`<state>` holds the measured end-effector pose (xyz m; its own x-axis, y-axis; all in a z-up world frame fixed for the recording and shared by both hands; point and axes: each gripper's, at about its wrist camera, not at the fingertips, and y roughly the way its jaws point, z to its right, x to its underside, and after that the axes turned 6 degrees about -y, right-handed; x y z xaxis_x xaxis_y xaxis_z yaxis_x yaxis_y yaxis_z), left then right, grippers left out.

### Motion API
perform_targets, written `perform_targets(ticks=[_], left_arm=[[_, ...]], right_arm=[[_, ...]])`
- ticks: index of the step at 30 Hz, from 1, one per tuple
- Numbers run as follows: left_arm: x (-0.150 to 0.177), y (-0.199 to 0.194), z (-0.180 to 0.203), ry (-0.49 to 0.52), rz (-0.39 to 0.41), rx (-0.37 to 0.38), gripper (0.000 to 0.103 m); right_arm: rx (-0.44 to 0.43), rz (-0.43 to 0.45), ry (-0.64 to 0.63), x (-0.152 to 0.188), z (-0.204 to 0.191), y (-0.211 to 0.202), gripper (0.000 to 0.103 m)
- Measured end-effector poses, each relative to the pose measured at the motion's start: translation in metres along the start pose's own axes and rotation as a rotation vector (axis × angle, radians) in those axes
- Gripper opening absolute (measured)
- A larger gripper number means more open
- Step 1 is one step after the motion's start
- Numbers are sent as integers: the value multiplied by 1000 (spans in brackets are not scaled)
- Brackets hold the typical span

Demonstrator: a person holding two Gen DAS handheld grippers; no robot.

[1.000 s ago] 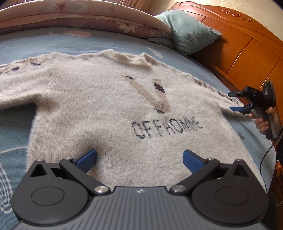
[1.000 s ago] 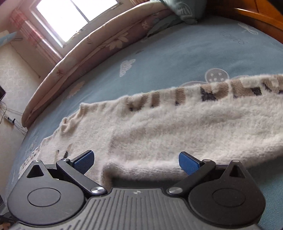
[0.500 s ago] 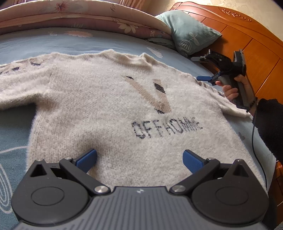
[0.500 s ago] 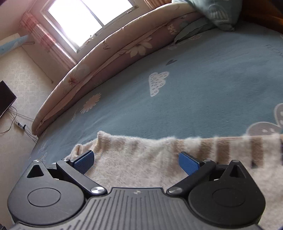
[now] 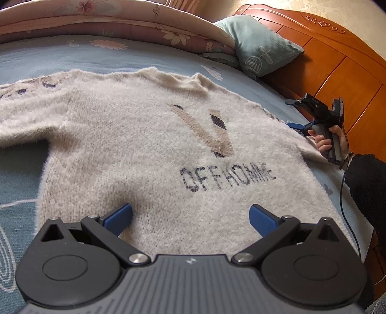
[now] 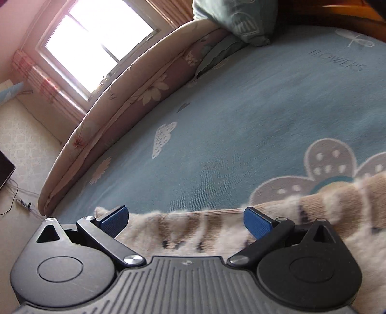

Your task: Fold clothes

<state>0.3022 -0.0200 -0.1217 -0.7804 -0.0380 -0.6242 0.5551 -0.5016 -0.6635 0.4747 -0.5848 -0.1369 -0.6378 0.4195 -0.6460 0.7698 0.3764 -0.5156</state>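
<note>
The fingers of both grippers stand wide open and hold nothing. The left gripper hangs over the lower hem of the sweater; the right gripper is at the sweater's right sleeve, with the patterned knit lying between its blue pads.

The sweater lies flat, front up, on the bed, sleeves spread to both sides, collar toward the quilt and the pillow.

The step in hand, I judge, is to take the right sleeve and fold it over the chest. To do it well, the right fingers should go low enough to catch both layers of the sleeve, close near the cuff end, then lift only a little and carry it across, so the body does not drag. The fluffy knit may slip, so a deep bite is safer. The left gripper can press the hem to keep the body still.
</note>
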Motion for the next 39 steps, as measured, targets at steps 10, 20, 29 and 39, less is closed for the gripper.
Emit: perform_targets(ticks=[10,20,29,39], left_arm=[[-1,2,1,7,-2,-9,102],[-2,3,1,3,-2,-7,102],[-2,2,1,-4,2,-2,102],[-3,0,-8,-34,8,42,102]], right_arm=[[116,103,84,-7,70,-65,103],[326,239,153,-11,113,-116,103],[277,289,151,-20,68,-108,103],[-125,-8,-28,-10,-98,54,103]])
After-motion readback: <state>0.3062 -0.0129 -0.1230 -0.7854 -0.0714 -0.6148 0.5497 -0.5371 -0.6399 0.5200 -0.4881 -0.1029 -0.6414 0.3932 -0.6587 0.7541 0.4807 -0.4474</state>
